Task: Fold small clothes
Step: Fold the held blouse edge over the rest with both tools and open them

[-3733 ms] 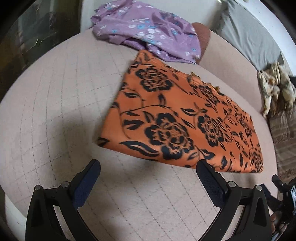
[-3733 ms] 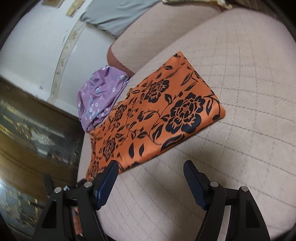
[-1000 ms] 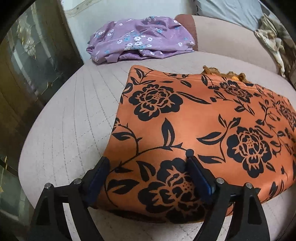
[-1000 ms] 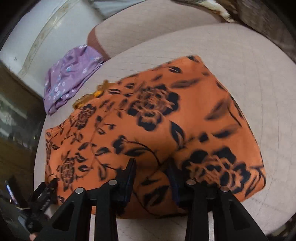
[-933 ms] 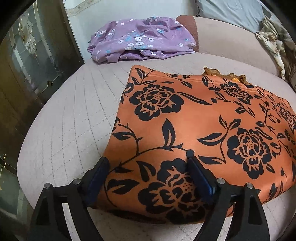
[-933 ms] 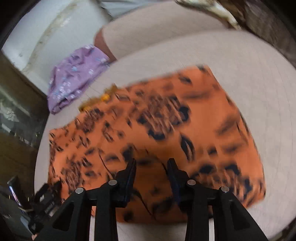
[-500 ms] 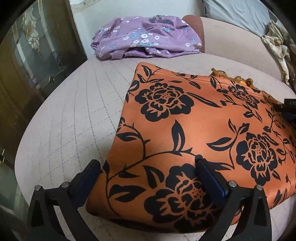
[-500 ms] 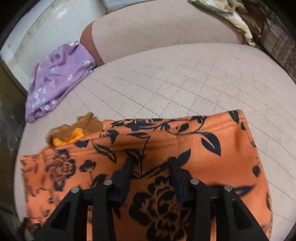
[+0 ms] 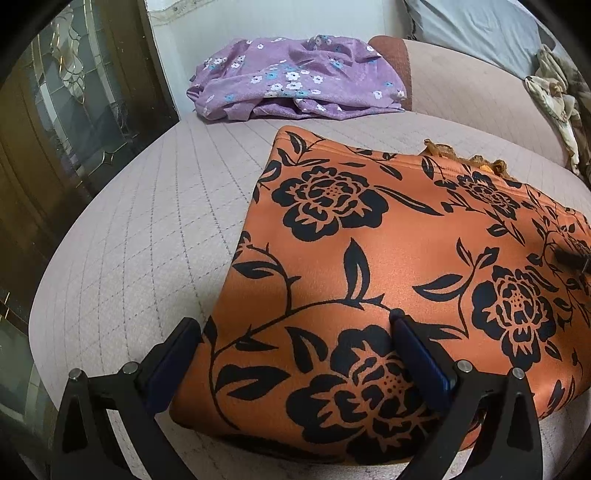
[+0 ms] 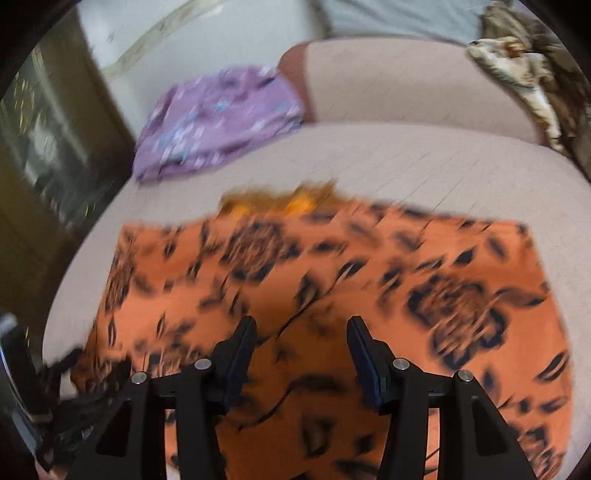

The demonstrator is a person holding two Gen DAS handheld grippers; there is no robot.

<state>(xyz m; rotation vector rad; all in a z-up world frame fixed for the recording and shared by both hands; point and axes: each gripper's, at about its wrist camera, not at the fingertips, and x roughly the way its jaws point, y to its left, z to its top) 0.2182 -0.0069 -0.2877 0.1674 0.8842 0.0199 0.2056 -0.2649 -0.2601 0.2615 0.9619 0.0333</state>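
Observation:
An orange garment with black flowers (image 9: 388, 258) lies folded flat on the beige quilted cushion (image 9: 140, 236). My left gripper (image 9: 295, 343) is open, its jaws astride the garment's near left corner, low over the fabric. My right gripper (image 10: 301, 332) is open and holds nothing, hovering over the garment's middle (image 10: 332, 280); that view is motion-blurred. A frilly orange edge (image 9: 461, 157) sticks out at the garment's far side. A black tip of the right gripper shows at the left wrist view's right edge (image 9: 570, 258).
A purple floral garment (image 9: 295, 81) lies crumpled at the back of the cushion. A grey pillow (image 9: 480, 33) and a beige patterned cloth (image 9: 554, 88) are at the far right. A dark glass-panelled door (image 9: 74, 122) stands to the left.
My right gripper has opened wider and pulled back over the garment. My left gripper opened a little and stayed at the near corner.

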